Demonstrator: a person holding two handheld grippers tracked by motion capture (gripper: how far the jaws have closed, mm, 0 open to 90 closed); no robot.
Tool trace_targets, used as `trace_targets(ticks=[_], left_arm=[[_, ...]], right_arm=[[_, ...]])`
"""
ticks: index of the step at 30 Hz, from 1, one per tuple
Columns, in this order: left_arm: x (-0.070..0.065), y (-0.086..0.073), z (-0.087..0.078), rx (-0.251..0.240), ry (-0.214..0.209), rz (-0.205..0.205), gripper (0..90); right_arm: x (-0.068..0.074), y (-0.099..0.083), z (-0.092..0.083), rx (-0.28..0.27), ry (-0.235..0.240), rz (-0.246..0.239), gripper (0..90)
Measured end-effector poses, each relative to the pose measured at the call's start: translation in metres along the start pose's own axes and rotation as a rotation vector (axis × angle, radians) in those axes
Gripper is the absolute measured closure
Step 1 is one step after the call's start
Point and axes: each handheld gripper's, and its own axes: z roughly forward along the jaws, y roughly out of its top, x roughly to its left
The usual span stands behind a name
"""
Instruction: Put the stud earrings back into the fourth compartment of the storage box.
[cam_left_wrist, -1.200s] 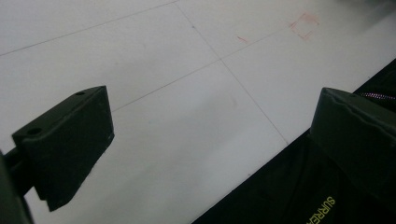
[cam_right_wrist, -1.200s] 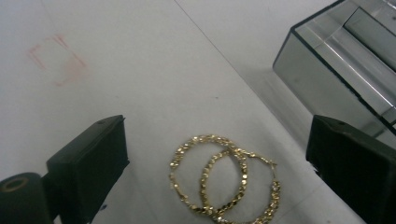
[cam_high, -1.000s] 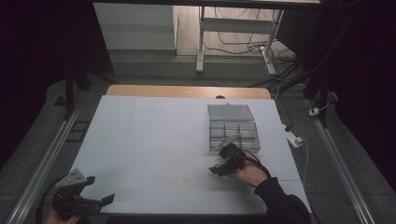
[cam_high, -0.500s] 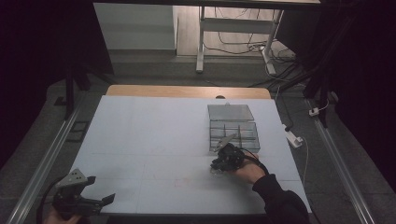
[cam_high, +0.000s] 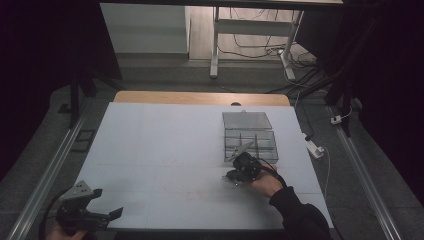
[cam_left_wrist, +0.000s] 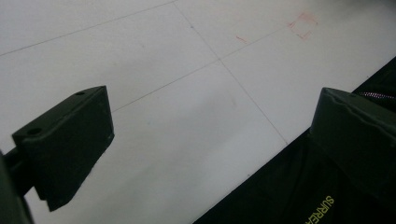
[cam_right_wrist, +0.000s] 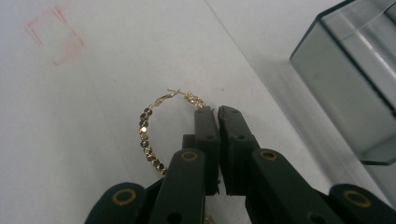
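Beside the clear organiser box (cam_right_wrist: 355, 88) on the counter (cam_high: 165, 150), my right hand-held gripper (cam_right_wrist: 217, 112) has just closed on the gold hoop earring (cam_right_wrist: 152, 135); I'd lift slowly, checking the hold.

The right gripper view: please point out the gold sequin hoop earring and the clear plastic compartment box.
gold sequin hoop earring (cam_right_wrist: 145, 135), right gripper view, on its left arc.
clear plastic compartment box (cam_right_wrist: 343, 86), right gripper view, on its near wall.
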Motion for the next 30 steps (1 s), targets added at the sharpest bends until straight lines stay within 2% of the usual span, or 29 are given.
trace_targets(ticks=[13,30], left_arm=[[0.003,0.0,0.0,-0.003,-0.018,-0.018,0.0],[0.003,0.0,0.0,-0.003,-0.027,-0.022,0.0]], right_arm=[[0.004,0.007,-0.023,-0.108,-0.03,0.02,87.0],[-0.006,0.01,-0.048,-0.231,-0.11,0.087,87.0]])
